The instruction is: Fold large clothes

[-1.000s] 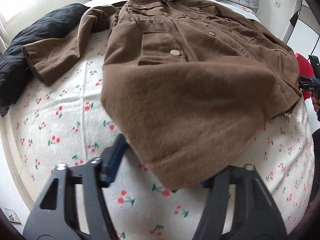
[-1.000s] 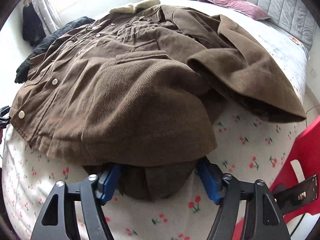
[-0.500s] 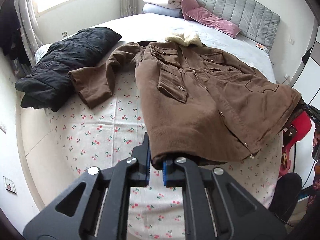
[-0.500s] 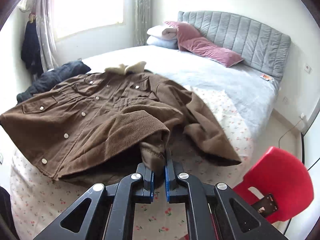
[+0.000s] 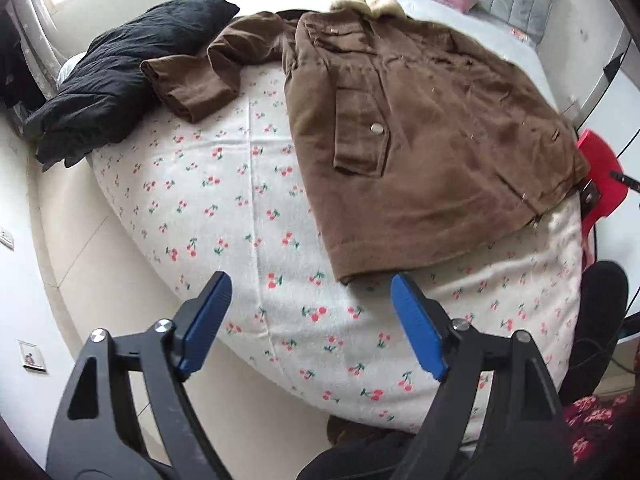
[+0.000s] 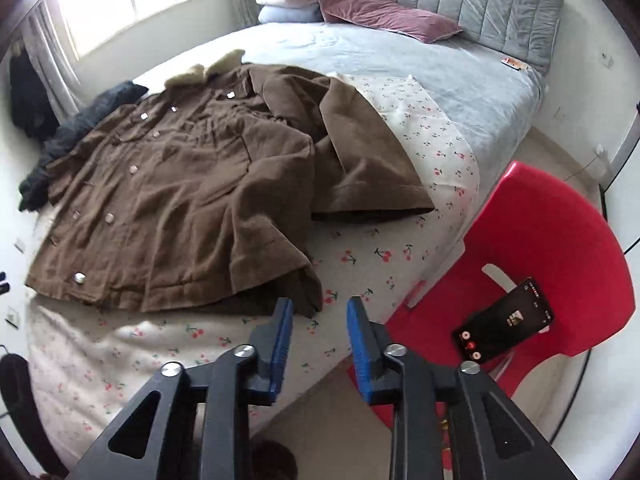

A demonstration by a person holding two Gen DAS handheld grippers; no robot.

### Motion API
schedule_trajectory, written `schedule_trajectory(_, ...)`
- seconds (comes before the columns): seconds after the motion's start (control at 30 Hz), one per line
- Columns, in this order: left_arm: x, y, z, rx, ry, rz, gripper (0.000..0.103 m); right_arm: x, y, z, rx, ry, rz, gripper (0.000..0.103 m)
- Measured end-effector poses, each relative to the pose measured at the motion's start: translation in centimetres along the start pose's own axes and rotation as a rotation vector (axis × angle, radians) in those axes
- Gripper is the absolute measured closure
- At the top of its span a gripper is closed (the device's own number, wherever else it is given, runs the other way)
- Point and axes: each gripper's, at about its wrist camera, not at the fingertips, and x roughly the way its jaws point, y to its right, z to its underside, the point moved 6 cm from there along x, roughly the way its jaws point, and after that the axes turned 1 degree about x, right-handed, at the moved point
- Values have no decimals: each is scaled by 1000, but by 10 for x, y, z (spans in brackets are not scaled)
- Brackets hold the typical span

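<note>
Your left gripper (image 5: 310, 300): jaws spread wide, empty, above cherry-print blanket (image 5: 224, 208). Your right gripper (image 6: 318, 320): jaws parted, narrower gap, empty. Brown coat (image 5: 420, 132) flat on bed just ahead of both; hem nearest you, long axis runs away toward fur collar (image 5: 372, 0). Right jaws closer to hem corner. Left sleeve (image 5: 192, 80) splayed outward by black jacket (image 5: 120, 76). Right sleeve (image 6: 360, 152) bunched; underside layers hidden.
</note>
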Motion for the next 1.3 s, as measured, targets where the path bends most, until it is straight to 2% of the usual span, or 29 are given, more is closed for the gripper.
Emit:
schedule_trajectory(0.03, 4, 3, -6, -14, 7, 31, 21, -2, -4, -10, 12, 33, -24, 29)
schedule_trajectory(0.1, 24, 9, -18, -66, 4, 102, 21, 5, -7, -26, 45, 57, -78, 26)
schedule_trajectory(0.2, 78, 12, -17, -201, -122, 178, 22, 40, -7, -45, 126, 2, -145, 26)
schedule_trajectory(0.27, 107, 19, -8, -270, -210, 215, 36, 71, -6, -45, 177, -68, -151, 26)
schedule_trajectory(0.37, 113, 37, -7, -230, -184, 212, 49, 118, -7, -32, 217, -180, -152, 27)
schedule_trajectory(0.4, 110, 43, -7, -221, -181, 215, 67, 135, -8, -25, 243, -213, -161, 33)
schedule_trajectory(0.43, 107, 46, -9, -228, -174, 217, 82, 146, -13, -17, 263, -241, -180, 54)
schedule_trajectory(0.47, 103, 49, -11, -249, -166, 218, 85, 153, -19, -12, 249, -249, -167, 65)
schedule_trajectory(0.5, 98, 49, -14, -262, -157, 206, 87, 151, -24, -12, 206, -229, -135, 81)
schedule_trajectory(0.53, 89, 51, -18, -266, -137, 190, 88, 145, -31, -14, 178, -216, -130, 89)
schedule_trajectory(0.6, 59, 49, -27, -263, -58, 190, 89, 120, -38, -22, 138, -156, -97, 92)
schedule_trajectory(0.67, 16, 50, -38, -276, 40, 220, 89, 83, -40, -38, 127, -69, -121, 92)
schedule_trajectory(0.73, -12, 54, -42, -277, 82, 218, 90, 51, -44, -49, 108, -24, -127, 94)
schedule_trajectory(0.8, -30, 64, -39, -233, 85, 203, 90, 36, -48, -53, 46, -18, -74, 94)
schedule_trajectory(0.87, -30, 74, -23, -164, 33, 191, 89, 34, -47, -46, -12, -54, -7, 92)
schedule_trajectory(0.9, -22, 74, -12, -142, -6, 169, 87, 42, -46, -36, -39, -100, 20, 89)
schedule_trajectory(0.97, 6, 72, 13, -51, -123, 46, 78, 59, -40, -20, -41, -167, 23, 77)
schedule_trajectory(1.03, 25, 60, 29, 3, -183, -106, 74, 69, -34, -13, -7, -187, 20, 68)
schedule_trajectory(1.07, 27, 55, 30, 10, -184, -142, 70, 68, -24, -15, 23, -175, 22, 66)
schedule_trajectory(1.13, 21, 47, 23, -2, -133, -164, 40, 61, -7, -27, 74, -126, 17, 49)
schedule_trajectory(1.2, 10, 43, 5, -29, -59, -164, 28, 57, 11, -41, 127, -86, 28, 38)
schedule_trajectory(1.3, 1, 49, -20, -41, 3, -155, 25, 72, 34, -69, 191, -67, 55, 34)
